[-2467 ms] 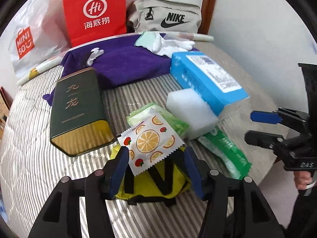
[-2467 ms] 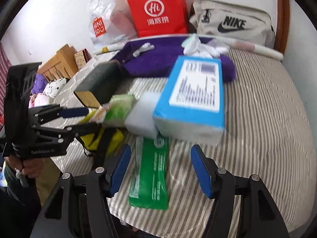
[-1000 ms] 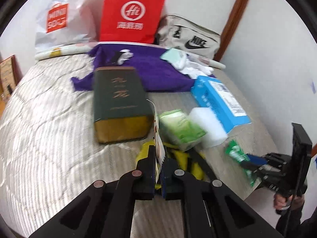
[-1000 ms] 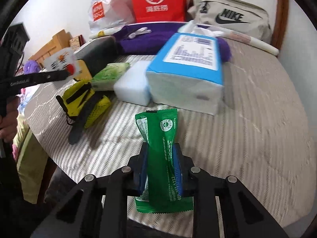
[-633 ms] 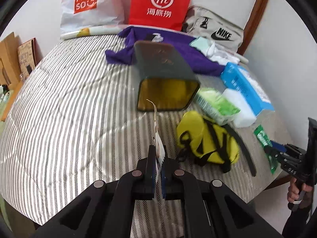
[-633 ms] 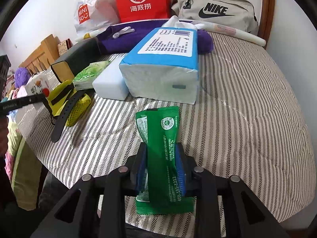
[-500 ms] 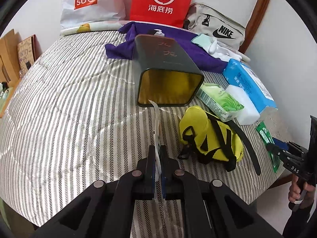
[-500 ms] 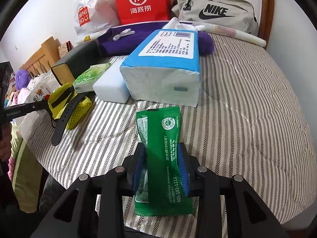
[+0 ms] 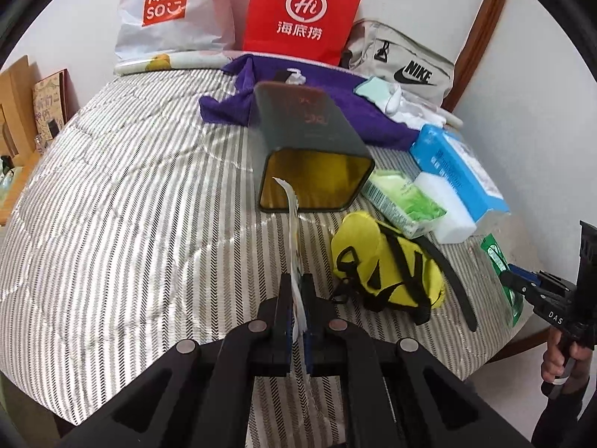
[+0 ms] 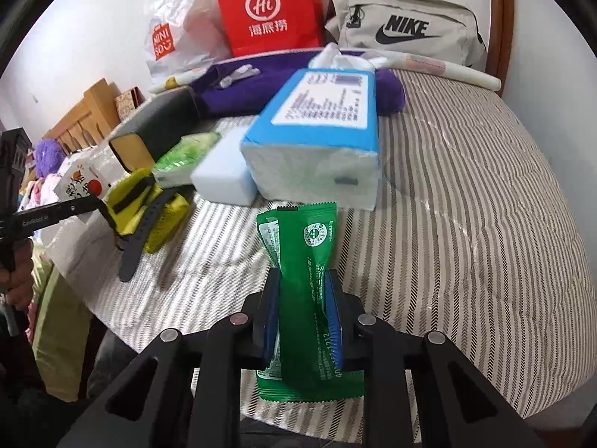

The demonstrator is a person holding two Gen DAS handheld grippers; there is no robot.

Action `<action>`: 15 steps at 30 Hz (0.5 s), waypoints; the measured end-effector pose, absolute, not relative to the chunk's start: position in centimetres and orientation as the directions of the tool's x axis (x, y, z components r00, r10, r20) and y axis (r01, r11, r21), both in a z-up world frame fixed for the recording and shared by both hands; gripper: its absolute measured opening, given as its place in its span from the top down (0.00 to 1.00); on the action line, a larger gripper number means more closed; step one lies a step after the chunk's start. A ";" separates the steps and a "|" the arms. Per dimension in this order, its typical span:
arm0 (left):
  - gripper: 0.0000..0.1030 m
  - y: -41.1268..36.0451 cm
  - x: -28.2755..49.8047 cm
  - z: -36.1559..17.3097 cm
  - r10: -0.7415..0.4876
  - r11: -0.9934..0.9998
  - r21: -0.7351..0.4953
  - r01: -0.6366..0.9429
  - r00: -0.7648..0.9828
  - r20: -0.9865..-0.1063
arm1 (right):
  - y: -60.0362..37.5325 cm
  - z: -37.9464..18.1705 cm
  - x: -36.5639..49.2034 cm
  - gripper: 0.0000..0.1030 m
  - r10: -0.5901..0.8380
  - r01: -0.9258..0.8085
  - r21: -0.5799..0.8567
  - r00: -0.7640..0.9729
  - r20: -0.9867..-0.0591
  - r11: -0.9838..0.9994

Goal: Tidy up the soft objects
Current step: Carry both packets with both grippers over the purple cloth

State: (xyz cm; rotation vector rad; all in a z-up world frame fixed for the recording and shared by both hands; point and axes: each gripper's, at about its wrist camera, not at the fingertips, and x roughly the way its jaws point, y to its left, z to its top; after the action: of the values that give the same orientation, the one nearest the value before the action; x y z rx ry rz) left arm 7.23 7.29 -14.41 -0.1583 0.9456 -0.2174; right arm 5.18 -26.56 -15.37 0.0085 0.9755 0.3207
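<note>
My left gripper point(image 9: 296, 295) is shut on a fruit-print wipes packet point(image 9: 293, 216), seen edge-on, held above the striped bed in front of the open dark green tin point(image 9: 306, 142). The packet's printed face shows in the right wrist view point(image 10: 80, 183). My right gripper point(image 10: 302, 298) is shut on a green packet point(image 10: 304, 257), held above the bed's near edge; it also shows at the right of the left wrist view point(image 9: 498, 261). A yellow pouch point(image 9: 388, 265), a light green wipes pack point(image 9: 403, 198), a white sponge point(image 9: 447, 209) and a blue tissue pack point(image 10: 321, 127) lie on the bed.
A purple towel point(image 9: 328, 108) with white gloves point(image 9: 395, 100) lies behind the tin. A Miniso bag point(image 9: 168, 11), a red paper bag point(image 9: 302, 11) and a Nike pouch point(image 10: 403, 26) stand against the wall. Wooden furniture point(image 10: 82, 115) is at the bed's left.
Both grippers closed on their packets and lifted them. My left gripper carried the fruit-print packet left, to in front of the tin's opening. My right gripper holds the green packet near the bed's edge.
</note>
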 end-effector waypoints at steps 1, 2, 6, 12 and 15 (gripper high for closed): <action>0.95 7.4 7.2 -14.1 -0.255 0.966 -0.233 0.113 0.569 -0.782 | -26.5 -15.1 5.1 0.78 0.276 -0.267 0.153 0.520 -0.808 0.952; 0.95 7.5 7.1 -13.9 -0.255 0.966 -0.236 0.109 0.570 -0.781 | -26.4 -14.7 5.0 0.78 0.283 -0.273 0.158 0.520 -0.806 0.949; 0.95 7.7 7.1 -12.9 -0.272 0.960 -0.255 0.112 0.579 -0.769 | -26.2 -13.0 4.7 0.78 0.316 -0.301 0.173 0.532 -0.786 0.938; 0.95 7.2 7.8 -11.1 -0.268 0.962 -0.244 0.123 0.594 -0.758 | -26.7 -10.2 5.4 0.78 0.384 -0.334 0.225 0.558 -0.736 0.915; 0.95 7.0 8.4 -10.4 -0.264 0.963 -0.237 0.126 0.596 -0.758 | -26.8 -9.2 6.3 0.78 0.395 -0.344 0.228 0.568 -0.722 0.911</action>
State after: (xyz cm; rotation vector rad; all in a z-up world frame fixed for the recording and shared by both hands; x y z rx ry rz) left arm 8.41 7.00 -10.35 -0.1652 0.9055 -0.2277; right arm 6.27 -26.80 -9.18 0.0638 0.8643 0.4341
